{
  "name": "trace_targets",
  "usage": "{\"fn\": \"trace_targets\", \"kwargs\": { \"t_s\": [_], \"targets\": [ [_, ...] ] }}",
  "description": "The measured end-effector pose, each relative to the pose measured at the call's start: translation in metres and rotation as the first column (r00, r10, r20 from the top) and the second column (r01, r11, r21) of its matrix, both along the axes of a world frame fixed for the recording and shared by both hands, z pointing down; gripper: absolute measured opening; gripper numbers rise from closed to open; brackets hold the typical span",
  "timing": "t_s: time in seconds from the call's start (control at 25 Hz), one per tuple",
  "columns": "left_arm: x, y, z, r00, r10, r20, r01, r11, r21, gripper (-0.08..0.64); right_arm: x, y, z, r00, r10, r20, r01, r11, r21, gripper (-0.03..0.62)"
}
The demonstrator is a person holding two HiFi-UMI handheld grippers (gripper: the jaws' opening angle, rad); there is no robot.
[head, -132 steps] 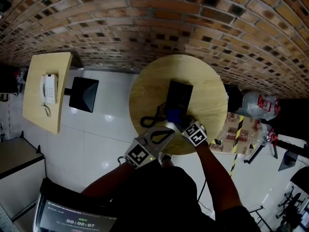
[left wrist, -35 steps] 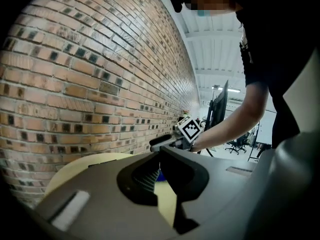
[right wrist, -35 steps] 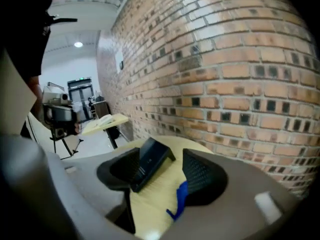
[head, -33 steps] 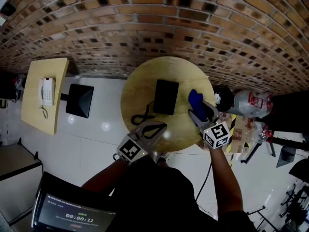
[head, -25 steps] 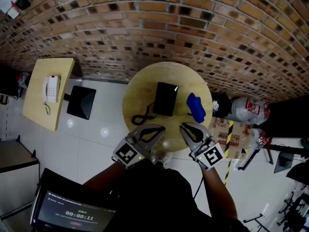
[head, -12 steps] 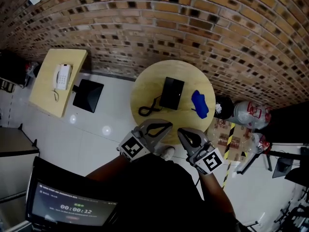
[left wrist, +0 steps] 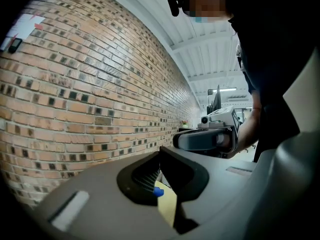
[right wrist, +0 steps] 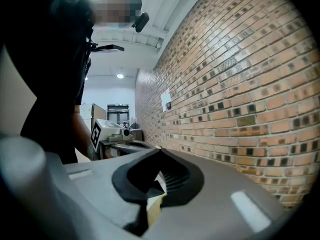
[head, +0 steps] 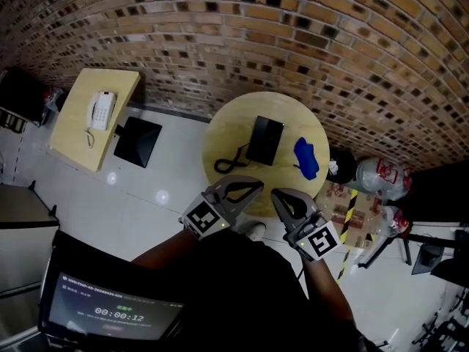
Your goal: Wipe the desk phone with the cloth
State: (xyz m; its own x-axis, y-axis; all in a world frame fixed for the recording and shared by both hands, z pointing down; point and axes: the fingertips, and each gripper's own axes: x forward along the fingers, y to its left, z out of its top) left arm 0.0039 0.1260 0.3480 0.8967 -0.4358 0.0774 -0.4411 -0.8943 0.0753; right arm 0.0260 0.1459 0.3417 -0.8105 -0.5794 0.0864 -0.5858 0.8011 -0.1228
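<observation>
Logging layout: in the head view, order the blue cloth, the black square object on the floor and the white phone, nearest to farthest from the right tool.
1. Blue cloth, on the round table, beyond the right tool.
2. Black square object, on the floor to the left.
3. White phone, on the far-left side table.

I see a round wooden table [head: 289, 112] mid-scene. A black desk phone [head: 265, 140] lies near its centre, its black cord [head: 229, 166] looped to the left. A blue cloth [head: 306, 158] lies crumpled to the right, apart from the phone. Far left, a rectangular wooden table [head: 73, 138] carries a white phone [head: 100, 110].
</observation>
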Motion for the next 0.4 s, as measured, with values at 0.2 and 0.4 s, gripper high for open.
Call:
{"fn": "trace_targets", "kwargs": {
  "t_s": [0.2,0.4],
  "targets": [
    [-0.0047,-0.002,-0.0053,1.0,-0.009,-0.003,0.009,1.0,0.003,-0.006,-0.0059,-0.0014,-0.0034,1.0,-0.004,-0.001,0.004,1.0,0.005,0.0],
    [-0.0025,-0.0013,-0.0061,1.0,-0.001,0.001,0.001,1.0,0.003,-0.006,-0.007,-0.0025,-0.0027,1.0,-0.008,-0.002,0.008,1.0,0.004,0.0]
  ]
}}
